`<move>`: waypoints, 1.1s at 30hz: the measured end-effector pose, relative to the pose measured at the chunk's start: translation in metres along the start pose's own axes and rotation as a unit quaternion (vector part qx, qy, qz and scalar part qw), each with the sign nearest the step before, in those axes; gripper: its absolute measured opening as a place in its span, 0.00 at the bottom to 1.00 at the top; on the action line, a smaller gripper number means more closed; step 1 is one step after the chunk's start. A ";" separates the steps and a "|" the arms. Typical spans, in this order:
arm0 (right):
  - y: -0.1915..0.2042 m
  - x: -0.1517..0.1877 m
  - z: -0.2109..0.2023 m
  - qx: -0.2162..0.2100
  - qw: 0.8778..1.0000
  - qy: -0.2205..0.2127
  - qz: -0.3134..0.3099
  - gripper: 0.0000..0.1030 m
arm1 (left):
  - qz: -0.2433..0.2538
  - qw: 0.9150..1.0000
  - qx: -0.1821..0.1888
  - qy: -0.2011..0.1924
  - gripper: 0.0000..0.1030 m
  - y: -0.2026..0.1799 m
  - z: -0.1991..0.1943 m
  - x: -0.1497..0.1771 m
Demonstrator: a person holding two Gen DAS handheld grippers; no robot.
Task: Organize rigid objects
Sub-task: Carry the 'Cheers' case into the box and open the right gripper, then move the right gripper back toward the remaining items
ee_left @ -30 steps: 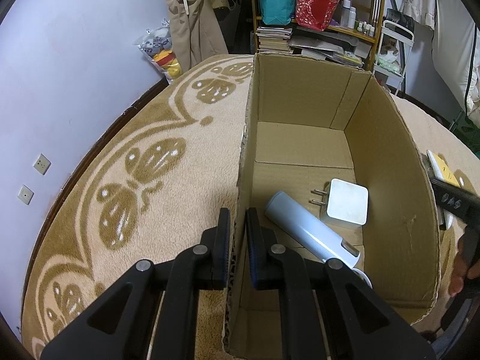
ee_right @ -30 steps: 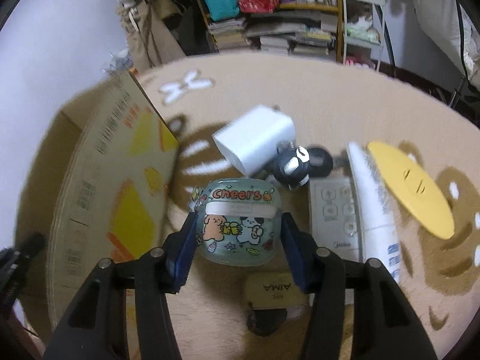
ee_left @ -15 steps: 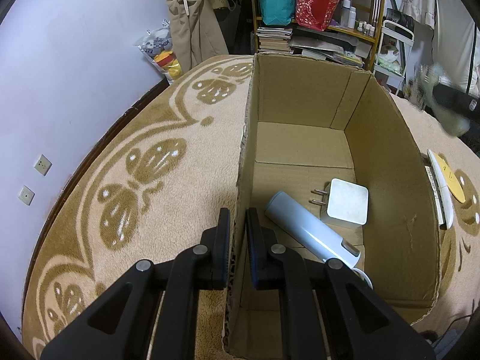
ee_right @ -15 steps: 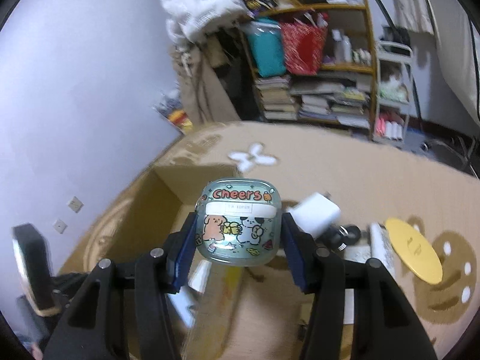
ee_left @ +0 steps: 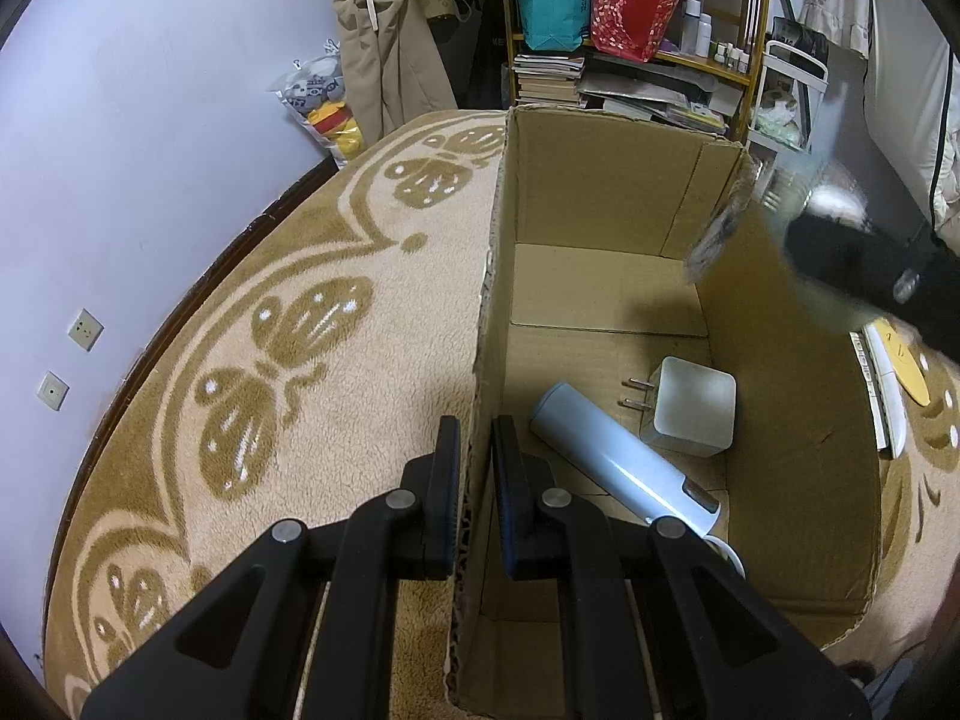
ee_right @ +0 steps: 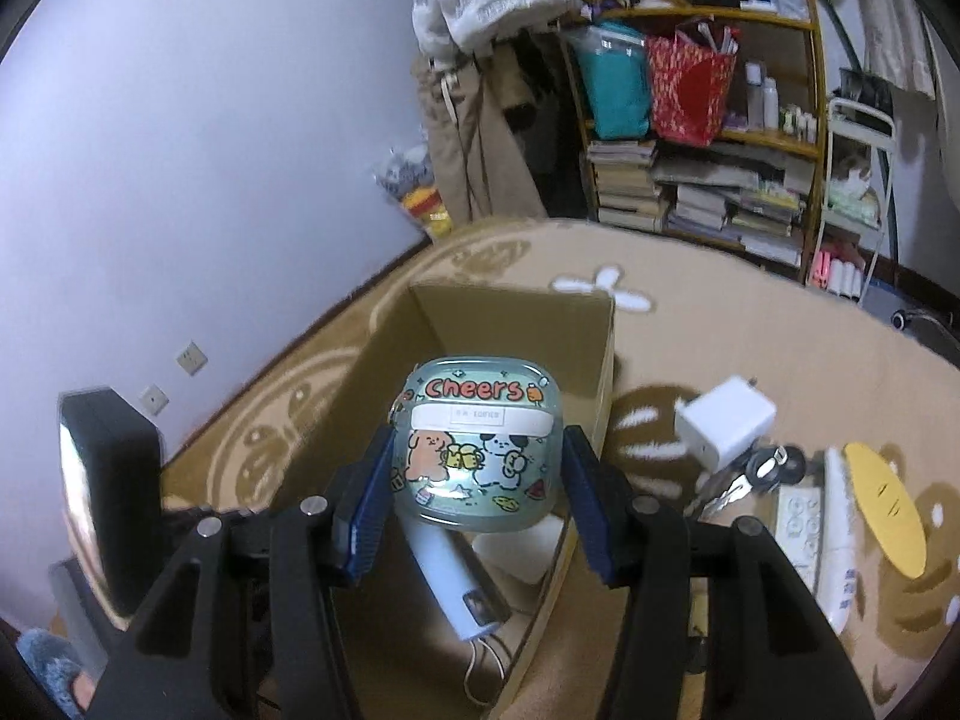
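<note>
Two claws engaged: the left claw [ee_left: 476, 483] is clamped on the cardboard box [ee_left: 798, 420] wall; the right claw [ee_right: 477, 501] grips the cartoon case [ee_right: 477, 450] above the box. Judged mid-transfer; lowering inside and release remain.

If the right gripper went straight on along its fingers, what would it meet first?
Probably the inside of the open cardboard box. The right gripper, shut on the clear cartoon-printed "Cheers" case, points down into it, towards the pale blue cylinder; depth is unclear.
</note>
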State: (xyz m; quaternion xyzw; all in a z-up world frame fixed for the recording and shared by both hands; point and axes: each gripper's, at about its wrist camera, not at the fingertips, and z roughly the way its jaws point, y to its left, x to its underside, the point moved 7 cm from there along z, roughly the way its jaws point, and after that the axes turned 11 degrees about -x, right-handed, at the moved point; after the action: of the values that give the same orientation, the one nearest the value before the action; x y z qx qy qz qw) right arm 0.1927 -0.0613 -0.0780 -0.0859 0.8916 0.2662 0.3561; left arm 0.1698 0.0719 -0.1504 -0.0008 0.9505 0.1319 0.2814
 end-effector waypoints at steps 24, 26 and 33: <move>0.000 0.012 0.012 0.008 1.000 0.017 -0.005 0.57 | 0.000 1.000 0.000 -0.002 0.10 0.001 -0.002 -0.001; 0.000 0.010 0.011 0.005 1.000 0.010 -0.003 0.57 | 0.000 1.000 0.002 -0.002 0.10 0.001 -0.002 -0.001; -0.003 0.001 -0.005 0.016 1.000 -0.009 0.005 0.76 | -0.001 1.000 0.002 -0.002 0.10 0.002 -0.001 0.000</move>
State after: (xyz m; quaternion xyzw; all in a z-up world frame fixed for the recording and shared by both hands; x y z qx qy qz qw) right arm 0.1894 -0.0667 -0.0769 -0.0734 0.8928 0.2544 0.3645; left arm 0.1691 0.0740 -0.1490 -0.0005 0.9502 0.1299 0.2833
